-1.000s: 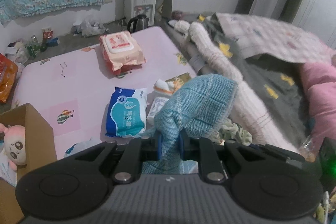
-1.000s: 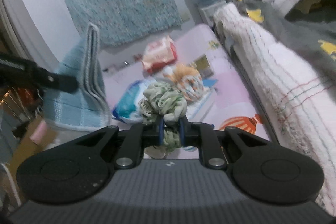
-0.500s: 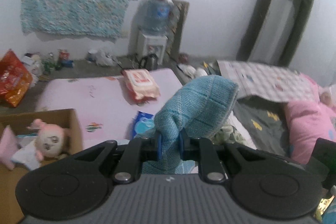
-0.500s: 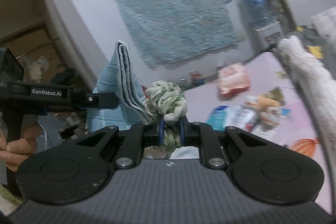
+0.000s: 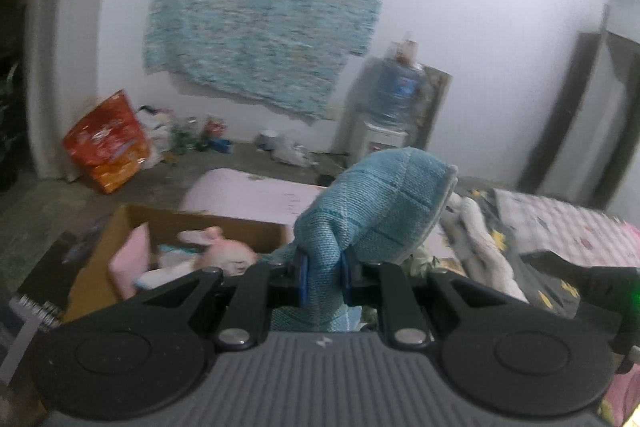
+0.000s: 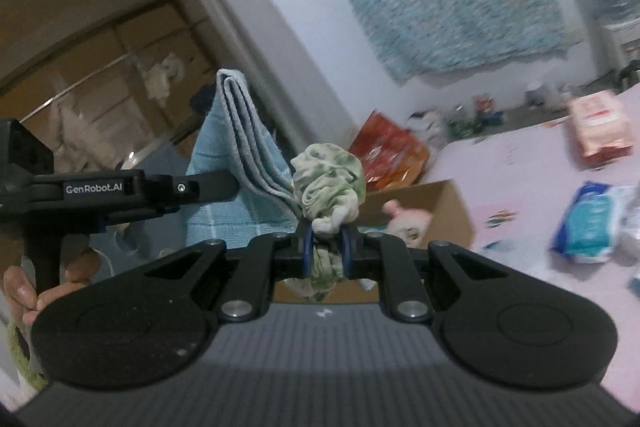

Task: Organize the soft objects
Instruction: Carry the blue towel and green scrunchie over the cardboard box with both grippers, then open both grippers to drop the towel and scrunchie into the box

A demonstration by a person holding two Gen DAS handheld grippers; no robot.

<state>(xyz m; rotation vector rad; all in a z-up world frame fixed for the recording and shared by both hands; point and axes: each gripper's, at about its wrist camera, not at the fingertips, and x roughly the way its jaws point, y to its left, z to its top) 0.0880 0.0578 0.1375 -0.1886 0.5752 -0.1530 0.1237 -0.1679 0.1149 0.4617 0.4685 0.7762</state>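
My left fingers clamp a blue towel. My right fingers pinch a green cloth, both raised for the box.

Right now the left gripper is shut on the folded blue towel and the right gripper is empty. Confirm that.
Not quite. The right gripper is not empty: it is shut on a crumpled green-and-white cloth, as the right wrist view shows. The left gripper is indeed shut on the folded blue towel.

White wall, hung teal rug, grey floor.
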